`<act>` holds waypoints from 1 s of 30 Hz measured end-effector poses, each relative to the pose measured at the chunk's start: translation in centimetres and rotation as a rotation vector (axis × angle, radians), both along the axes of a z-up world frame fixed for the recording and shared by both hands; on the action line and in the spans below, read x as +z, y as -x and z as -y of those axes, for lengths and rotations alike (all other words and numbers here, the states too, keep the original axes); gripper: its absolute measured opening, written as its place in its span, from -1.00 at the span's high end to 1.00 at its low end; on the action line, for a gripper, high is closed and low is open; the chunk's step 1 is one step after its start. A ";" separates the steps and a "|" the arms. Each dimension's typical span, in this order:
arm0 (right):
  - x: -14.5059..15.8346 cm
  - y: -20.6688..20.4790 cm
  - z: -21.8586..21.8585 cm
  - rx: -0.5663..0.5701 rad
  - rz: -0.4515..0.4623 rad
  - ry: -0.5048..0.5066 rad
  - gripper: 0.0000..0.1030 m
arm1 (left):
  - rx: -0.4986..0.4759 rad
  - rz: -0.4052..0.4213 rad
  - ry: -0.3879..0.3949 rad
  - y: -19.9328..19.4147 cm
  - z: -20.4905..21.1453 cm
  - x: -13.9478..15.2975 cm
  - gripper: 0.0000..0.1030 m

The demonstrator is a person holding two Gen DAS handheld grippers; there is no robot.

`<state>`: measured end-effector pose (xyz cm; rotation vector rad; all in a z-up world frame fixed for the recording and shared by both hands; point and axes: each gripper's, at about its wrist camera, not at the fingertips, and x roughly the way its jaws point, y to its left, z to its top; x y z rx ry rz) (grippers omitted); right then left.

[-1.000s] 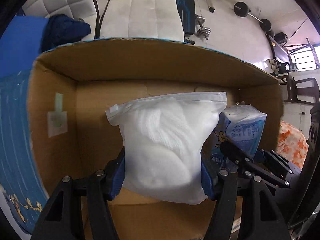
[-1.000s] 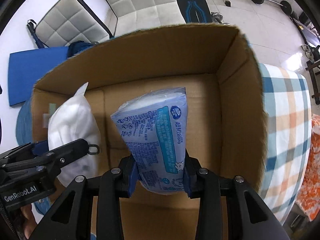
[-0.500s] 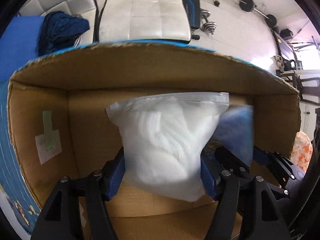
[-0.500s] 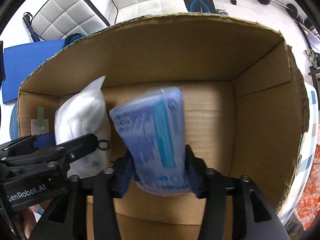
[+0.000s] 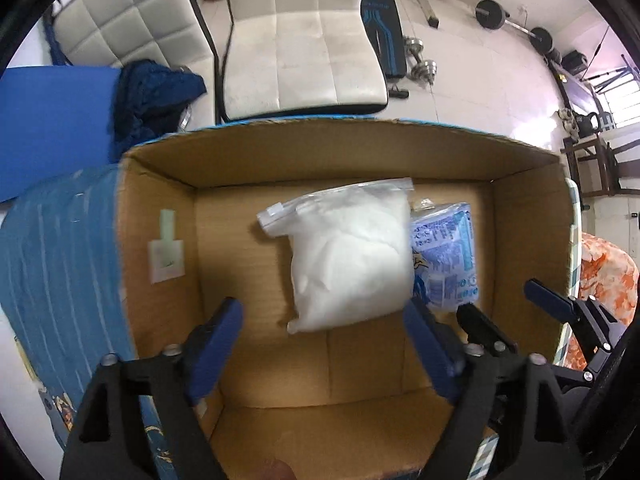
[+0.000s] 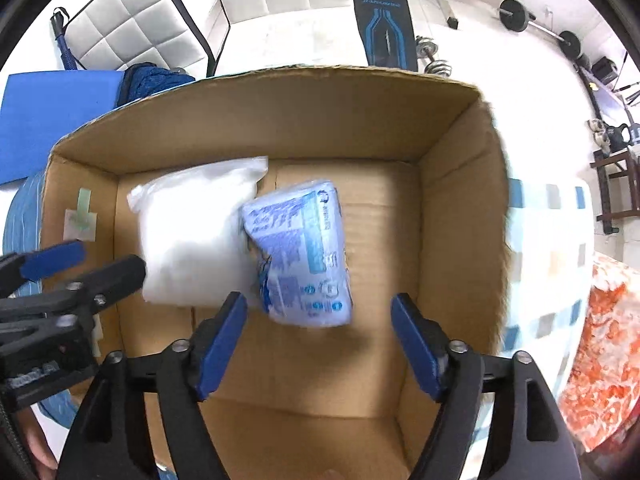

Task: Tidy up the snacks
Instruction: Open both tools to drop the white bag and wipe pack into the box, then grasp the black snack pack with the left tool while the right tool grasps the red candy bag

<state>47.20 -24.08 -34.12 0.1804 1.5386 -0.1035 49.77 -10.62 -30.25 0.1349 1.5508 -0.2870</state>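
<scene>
Both fingers (image 5: 322, 318) (image 6: 318, 322) I'm holding spread apart, white bag (image 5: 348, 256) lying beside blue pack (image 6: 302, 252), touching, in box (image 6: 460, 200)

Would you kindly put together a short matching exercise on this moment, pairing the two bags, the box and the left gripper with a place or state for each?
Things:
1. white zip bag
2. blue printed packet
3. cardboard box
4. left gripper

Places or states:
a. open, holding nothing
b. lies on the box floor at the right of the other bag
c. holds both bags
d. lies on the box floor nearer the wall with the taped label

Pairs: 1-d, 2-b, 3-c, 4-a
</scene>
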 end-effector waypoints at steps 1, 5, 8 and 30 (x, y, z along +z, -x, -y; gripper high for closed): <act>0.4 0.4 0.0 0.001 0.009 0.000 -0.63 | 0.004 0.016 0.002 0.3 -0.2 0.5 -0.76; 1.8 2.9 -0.2 0.001 0.032 0.015 -0.75 | 0.010 0.079 -0.004 2.6 -1.7 2.7 -0.98; 3.1 4.9 -0.7 -0.008 0.051 0.028 -0.91 | 0.025 0.124 0.001 4.3 -2.8 4.0 -0.99; 15.4 18.4 -3.5 -0.058 0.286 0.104 -1.00 | 0.044 0.422 -0.007 16.6 -6.3 13.2 -0.99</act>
